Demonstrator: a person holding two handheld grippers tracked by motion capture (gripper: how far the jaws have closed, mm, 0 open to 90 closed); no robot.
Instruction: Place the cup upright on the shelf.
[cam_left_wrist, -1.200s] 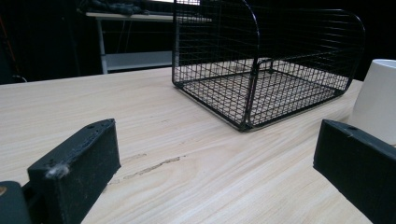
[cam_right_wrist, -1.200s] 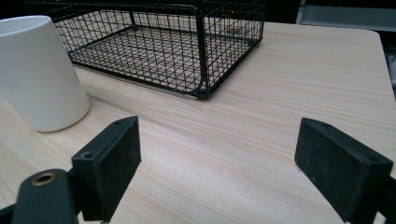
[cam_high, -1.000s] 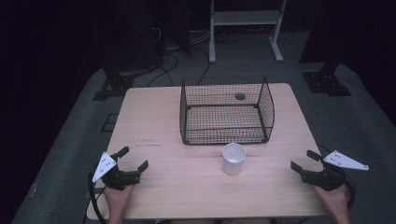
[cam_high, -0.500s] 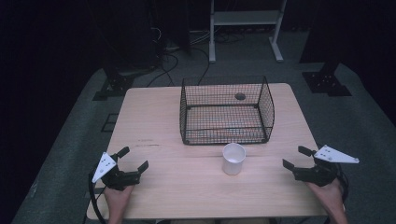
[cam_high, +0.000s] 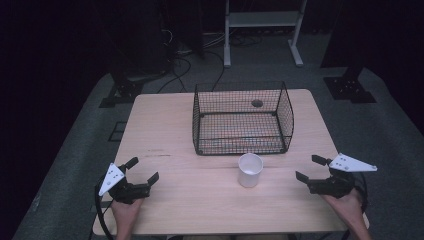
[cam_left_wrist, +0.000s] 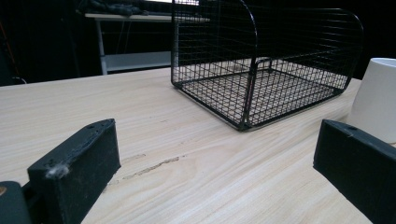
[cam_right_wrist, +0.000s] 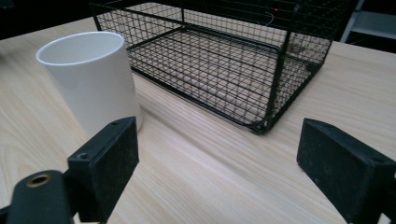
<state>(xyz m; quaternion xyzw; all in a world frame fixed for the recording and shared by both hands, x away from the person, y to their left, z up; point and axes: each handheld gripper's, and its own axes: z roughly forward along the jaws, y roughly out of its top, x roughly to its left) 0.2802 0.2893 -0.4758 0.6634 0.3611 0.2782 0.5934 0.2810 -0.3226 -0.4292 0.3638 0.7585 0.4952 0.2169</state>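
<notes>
Table (cam_high: 165, 125) first: pale wood, with a black wire basket (cam_high: 242, 119) standing at its far middle and a white cup (cam_high: 250, 170) upright just in front of the basket's near wall, close to it but apart. Both grippers sit near the table's near edge, well apart from each other, with the cup between them and somewhat closer to the right one.

The right gripper (cam_high: 310, 168) points toward the cup, and its jaws have just been opening; they stand parted with nothing between them. In the right gripper view the cup (cam_right_wrist: 91, 79) stands ahead and off to the left jaw's side, so the hand probably needs to swing that way to centre the cup before closing in. The cup is smooth and slightly tapered, so a grip around the middle of its wall, jaws level, looks safest; a high or tilted pinch could tip it against the basket (cam_right_wrist: 224, 60).

The left gripper (cam_high: 142, 170) rests over the table, jaws spread wide and empty, with the cup (cam_left_wrist: 376, 98) at the far right edge of its view beyond the right-hand jaw.
</notes>
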